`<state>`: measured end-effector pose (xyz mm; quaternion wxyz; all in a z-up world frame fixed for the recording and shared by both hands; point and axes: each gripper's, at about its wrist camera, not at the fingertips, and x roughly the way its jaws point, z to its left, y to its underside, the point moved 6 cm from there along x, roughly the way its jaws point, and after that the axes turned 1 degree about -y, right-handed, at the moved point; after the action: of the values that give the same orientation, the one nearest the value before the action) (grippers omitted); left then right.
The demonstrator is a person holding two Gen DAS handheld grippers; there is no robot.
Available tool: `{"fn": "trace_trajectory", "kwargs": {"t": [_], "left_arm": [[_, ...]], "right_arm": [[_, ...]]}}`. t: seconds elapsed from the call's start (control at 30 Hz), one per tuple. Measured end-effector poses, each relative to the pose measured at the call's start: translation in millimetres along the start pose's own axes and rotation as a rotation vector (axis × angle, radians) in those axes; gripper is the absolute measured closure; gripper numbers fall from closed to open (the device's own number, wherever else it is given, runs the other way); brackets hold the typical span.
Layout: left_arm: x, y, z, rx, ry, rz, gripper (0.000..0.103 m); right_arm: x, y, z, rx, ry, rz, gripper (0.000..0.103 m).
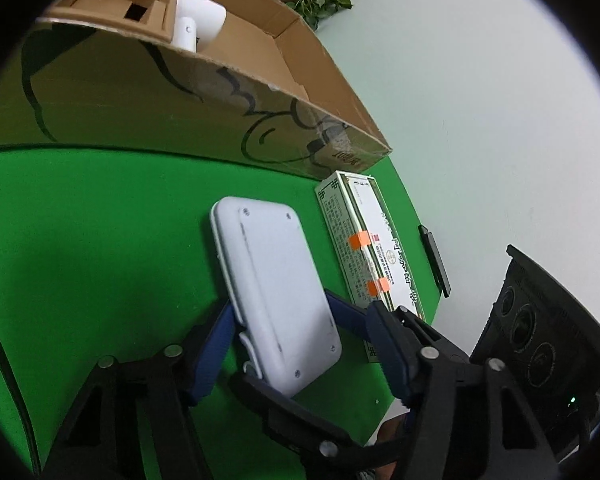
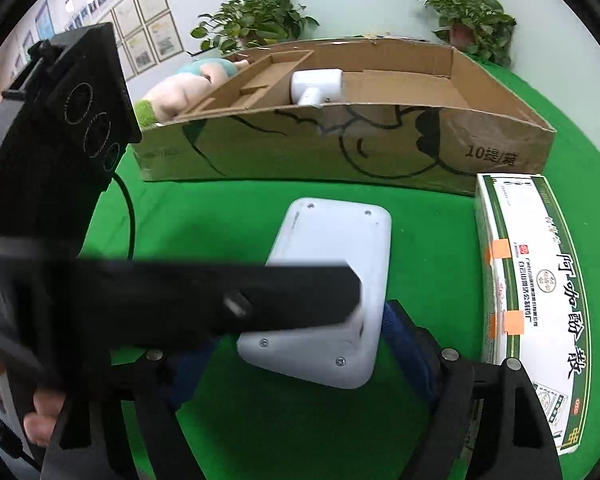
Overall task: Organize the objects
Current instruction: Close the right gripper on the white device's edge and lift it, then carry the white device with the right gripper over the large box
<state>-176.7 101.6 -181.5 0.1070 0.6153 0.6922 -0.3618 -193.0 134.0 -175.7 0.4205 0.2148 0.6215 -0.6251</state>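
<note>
A flat white plastic case [image 1: 274, 292] with corner screws is tilted above the green table, also seen in the right wrist view [image 2: 332, 280]. My left gripper [image 1: 280, 320] has its blue pads on both long sides of the case. My right gripper [image 2: 300, 344] also has blue pads at both sides of the case's near end; the left gripper's black arm [image 2: 220, 300] crosses in front. An open cardboard box [image 2: 340, 152] stands behind, with a white device [image 2: 316, 86] inside. A white and green medicine box [image 2: 532, 296] lies to the right.
A plush toy [image 2: 180, 92] lies at the box's left end. Potted plants [image 2: 256, 24] stand behind the box. A black flat object [image 1: 434, 260] lies at the table edge. The table is covered in green cloth [image 2: 228, 220].
</note>
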Motion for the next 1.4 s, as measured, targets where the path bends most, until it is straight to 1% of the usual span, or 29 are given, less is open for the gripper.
{"fn": "trace_trajectory", "kwargs": {"t": [0.03,0.07,0.1,0.2,0.23,0.27,0.33,0.4,0.47,0.6,0.63,0.67,0.73,0.8,0.83,0.9,1.0,1.13,1.17,1.2,1.23,1.27,1.37,1.4], "left_arm": [[0.6,0.1,1.6,-0.012,0.004,0.006,0.047],[0.1,-0.4,3.0,-0.02,0.008,0.002,0.049],[-1.0,-1.0,5.4,-0.03,0.01,0.0,0.049],[-3.6,0.6,10.3,-0.049,0.003,-0.004,0.058],[-4.6,3.0,11.0,-0.053,0.0,-0.006,0.062],[-5.8,7.1,11.2,-0.058,0.001,-0.006,0.063],[-9.9,23.2,8.5,-0.061,0.006,0.007,0.067],[-16.2,40.5,5.6,-0.075,-0.002,0.009,0.067],[-21.7,49.2,4.8,-0.1,-0.02,-0.014,0.067],[-20.2,43.4,6.6,-0.101,-0.028,-0.036,0.068],[-19.9,42.9,7.9,-0.102,-0.04,-0.035,0.072],[-20.2,42.3,8.6,-0.098,-0.054,-0.031,0.076],[-21.2,44.4,9.5,-0.094,-0.059,-0.03,0.076],[-26.2,46.2,5.2,-0.076,-0.08,-0.034,0.076],[-29.5,46.1,1.5,-0.066,-0.084,-0.043,0.076],[-40.2,39.8,-12.2,-0.039,-0.079,-0.083,0.077],[-64.3,21.5,-38.9,0.024,-0.089,-0.149,0.078],[-100.6,-9.1,-91.0,0.172,-0.136,-0.248,0.079],[-106.2,-16.9,-99.2,0.196,-0.141,-0.262,0.079],[-100.9,-29.8,-117.4,0.232,-0.152,-0.284,0.079],[-106.9,-39.6,-126.9,0.256,-0.159,-0.302,0.079],[-107.5,-44.7,-136.1,0.276,-0.164,-0.314,0.079],[-125.0,-81.8,-157.2,0.311,-0.161,-0.345,0.079],[-124.8,-107.8,-166.2,0.321,-0.166,-0.351,0.079]], "right_arm": [[1.4,-0.9,-2.0,0.002,0.02,0.0,0.024],[2.4,-2.3,-4.3,0.007,0.032,-0.001,0.023],[3.5,-3.7,-5.5,0.01,0.032,0.0,0.023],[5.0,-5.2,-7.0,0.004,0.033,-0.004,0.025],[4.8,-4.0,-7.4,0.003,0.04,-0.001,0.03],[5.5,-2.7,-8.0,0.002,0.047,0.006,0.034],[-2.0,7.2,-8.9,0.025,0.018,0.015,0.036],[-13.7,23.0,-4.1,0.005,-0.004,0.023,0.036],[-21.4,32.7,-1.4,-0.004,-0.011,0.025,0.035],[-18.1,31.0,0.9,-0.028,0.019,0.036,0.034],[-16.6,29.8,0.5,-0.036,0.035,0.038,0.035],[-15.6,28.3,-0.6,-0.033,0.037,0.04,0.036],[-18.6,31.2,1.1,-0.016,0.033,0.042,0.036],[-21.0,32.1,2.5,0.005,0.03,0.041,0.036],[-23.9,31.9,3.5,0.021,0.023,0.036,0.037],[-35.6,25.5,5.2,0.032,0.014,-0.002,0.037],[-61.6,3.9,6.8,0.033,0.016,-0.092,0.037],[-101.5,-42.2,7.5,0.01,0.033,-0.246,0.037],[-108.7,-52.2,7.5,0.007,0.037,-0.274,0.037],[-118.0,-65.1,6.3,0.006,0.041,-0.306,0.037],[-124.6,-78.7,4.7,0.006,0.04,-0.331,0.037],[-130.3,-91.9,2.8,0.004,0.04,-0.352,0.037],[-147.0,-132.9,-1.7,0.007,0.046,-0.387,0.037],[-153.0,-151.6,-2.6,-0.003,0.052,-0.407,0.037]]}}
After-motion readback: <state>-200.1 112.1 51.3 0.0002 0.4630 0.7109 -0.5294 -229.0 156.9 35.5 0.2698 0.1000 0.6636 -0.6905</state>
